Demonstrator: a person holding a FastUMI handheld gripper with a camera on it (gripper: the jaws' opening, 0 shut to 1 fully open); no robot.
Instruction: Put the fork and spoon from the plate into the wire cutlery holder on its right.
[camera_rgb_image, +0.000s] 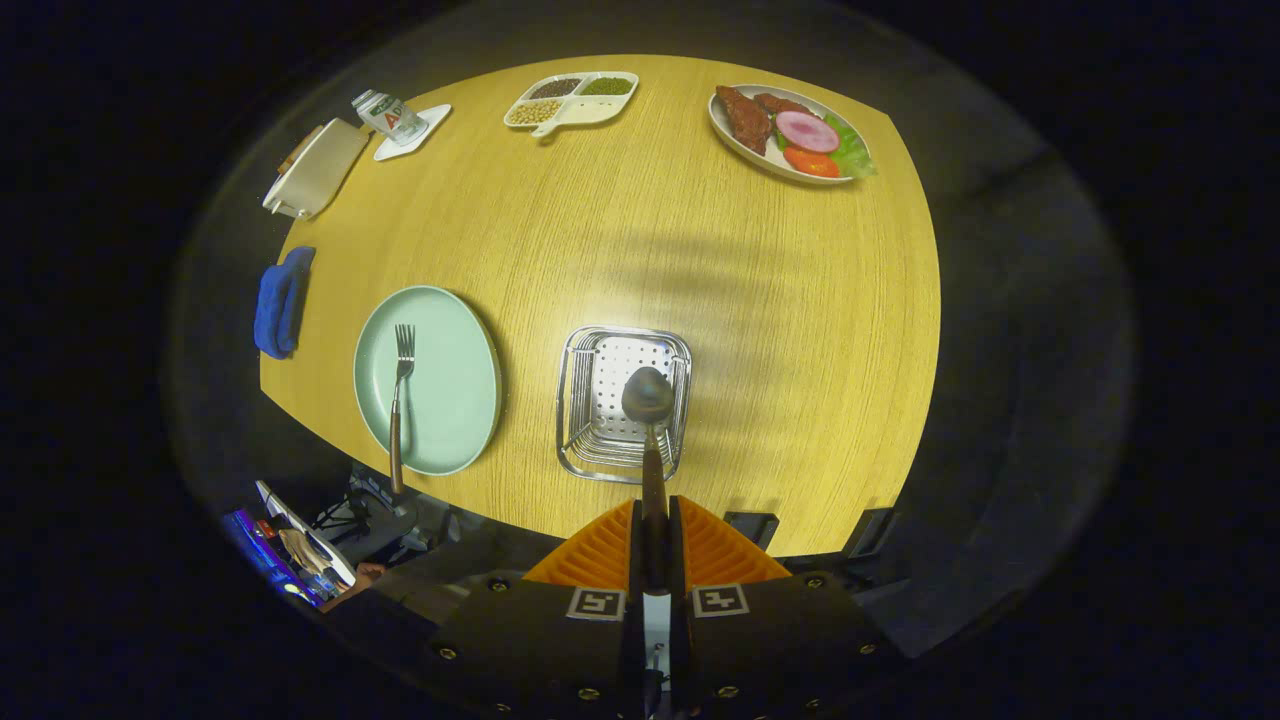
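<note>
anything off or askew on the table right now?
Nothing spilled or damaged. One small thing: the metal fork with a wooden handle lies on the pale green plate with its handle end overhanging the plate rim. The gripper fingers are shut on the spoon above the wire cutlery holder.

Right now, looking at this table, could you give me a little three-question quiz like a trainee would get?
1. True or false: the fork lies on the green plate.
2. What does the gripper hold? A) a knife B) the spoon C) nothing
3. Fill in: the spoon's bowl hangs over the wire ____.

Key:
1. True; its handle sticks out past the plate's near rim.
2. B; both fingers press on the spoon's handle.
3. Cutlery holder, which stands to the plate's right, just ahead of the fingers.
</note>
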